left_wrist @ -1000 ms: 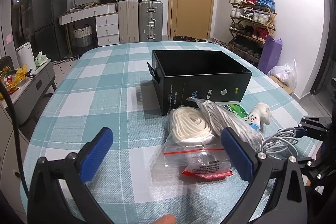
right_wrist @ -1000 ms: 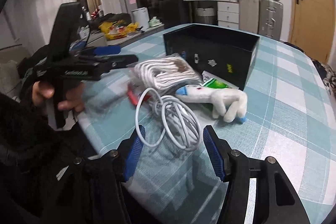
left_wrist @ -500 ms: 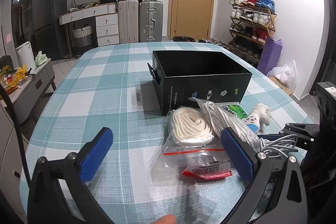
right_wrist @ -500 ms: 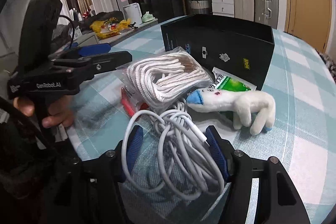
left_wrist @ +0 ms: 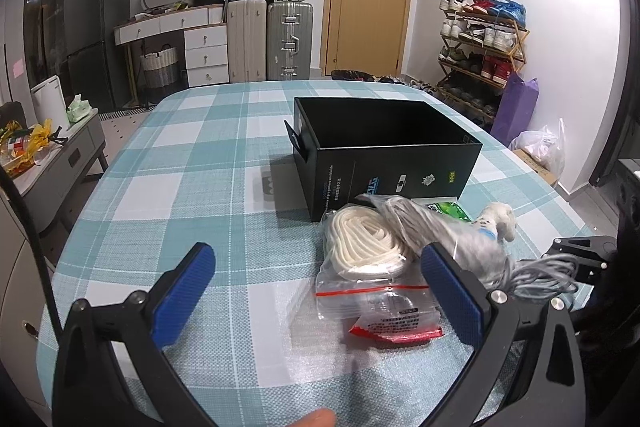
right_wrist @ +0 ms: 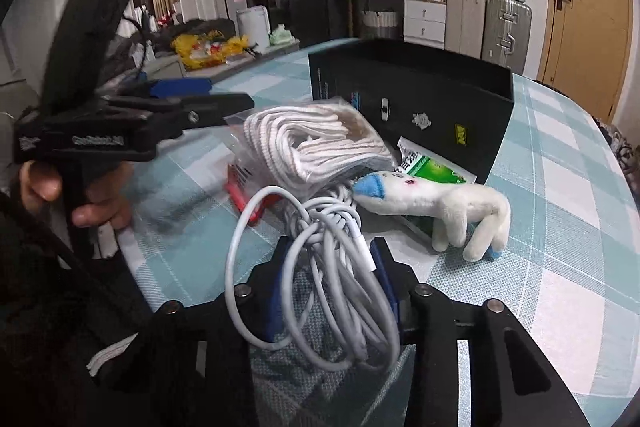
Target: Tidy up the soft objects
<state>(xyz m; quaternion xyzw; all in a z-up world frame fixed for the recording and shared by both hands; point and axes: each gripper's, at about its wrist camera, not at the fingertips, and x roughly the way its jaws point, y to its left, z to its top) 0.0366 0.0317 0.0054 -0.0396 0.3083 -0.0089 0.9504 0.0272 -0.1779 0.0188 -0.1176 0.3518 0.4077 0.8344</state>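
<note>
My right gripper (right_wrist: 332,247) has its jaws closing hard on a coiled white cable (right_wrist: 332,267), which is pinched between the blue pads at the table's near edge. Just beyond the cable lie a white plush toy (right_wrist: 440,203), a bagged white rope (right_wrist: 316,143) and a green packet (right_wrist: 432,167), all in front of an open black box (right_wrist: 420,95). My left gripper (left_wrist: 316,259) is open above the tablecloth, left of the rope bag (left_wrist: 364,247), with nothing between its pads. From the left wrist, the cable (left_wrist: 548,275) trails toward the right gripper (left_wrist: 576,255).
A clear zip bag with a red packet (left_wrist: 396,327) lies nearest the left gripper. The checked table (left_wrist: 180,187) stretches left and back of the black box (left_wrist: 384,155). Suitcases, drawers, a door and a shoe rack stand beyond. A hand (right_wrist: 96,211) holds the left gripper.
The right gripper moved forward over the cable coil and shut on it; the coil now bunches between its pads. The left gripper kept still and stayed open.
</note>
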